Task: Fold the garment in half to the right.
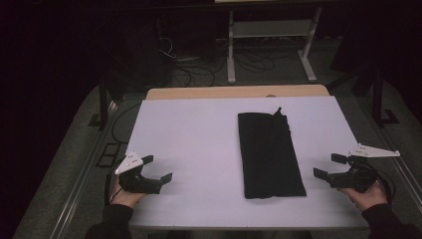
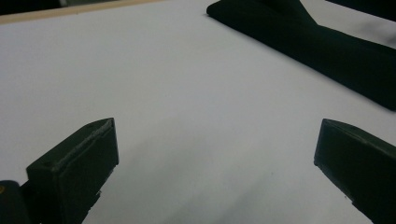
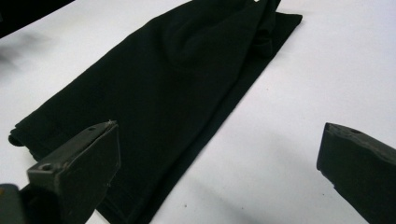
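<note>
The high view shows the whole white table (image 1: 199,149) and a folded black cloth (image 1: 268,154) lying flat, right of the middle, long side running away from the person. The left gripper (image 1: 158,168) is well apart from the cloth, its jaws wide open and holding nothing. The right gripper (image 1: 329,166) is near the cloth's right edge, also wide open and empty. The right gripper view shows the cloth's folded layers (image 3: 154,93) close up; the left gripper view shows the cloth (image 2: 327,42) farther off.
</note>
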{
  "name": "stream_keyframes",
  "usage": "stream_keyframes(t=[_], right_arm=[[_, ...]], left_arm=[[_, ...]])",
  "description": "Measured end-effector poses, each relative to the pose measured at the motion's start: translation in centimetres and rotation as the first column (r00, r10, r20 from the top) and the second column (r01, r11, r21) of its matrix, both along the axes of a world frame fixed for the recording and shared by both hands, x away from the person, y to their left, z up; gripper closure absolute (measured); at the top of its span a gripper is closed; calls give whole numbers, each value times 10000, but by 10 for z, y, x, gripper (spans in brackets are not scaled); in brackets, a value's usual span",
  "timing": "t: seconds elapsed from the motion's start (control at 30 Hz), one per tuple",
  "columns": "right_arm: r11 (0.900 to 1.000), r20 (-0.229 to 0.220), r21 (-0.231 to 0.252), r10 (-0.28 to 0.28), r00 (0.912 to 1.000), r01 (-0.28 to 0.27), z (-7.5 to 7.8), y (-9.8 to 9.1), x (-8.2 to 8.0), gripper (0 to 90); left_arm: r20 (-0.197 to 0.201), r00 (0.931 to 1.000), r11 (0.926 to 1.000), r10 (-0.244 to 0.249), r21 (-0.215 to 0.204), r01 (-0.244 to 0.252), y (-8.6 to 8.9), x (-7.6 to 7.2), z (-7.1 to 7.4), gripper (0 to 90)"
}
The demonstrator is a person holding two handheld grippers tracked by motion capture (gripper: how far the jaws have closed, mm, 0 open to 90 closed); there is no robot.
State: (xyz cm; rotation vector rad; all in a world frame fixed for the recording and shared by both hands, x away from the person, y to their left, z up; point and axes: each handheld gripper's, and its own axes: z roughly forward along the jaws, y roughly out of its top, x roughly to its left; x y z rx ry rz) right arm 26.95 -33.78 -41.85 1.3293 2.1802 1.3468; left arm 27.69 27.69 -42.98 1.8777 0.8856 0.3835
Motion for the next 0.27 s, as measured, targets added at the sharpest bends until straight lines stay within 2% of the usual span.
stream_keyframes(t=[0.27], right_arm=[[10000,-50,2,89,9999,-89,-2,1,5,0]], left_arm=[[-136,9997,9997,218,-89,-219,6,-2,-2,0]])
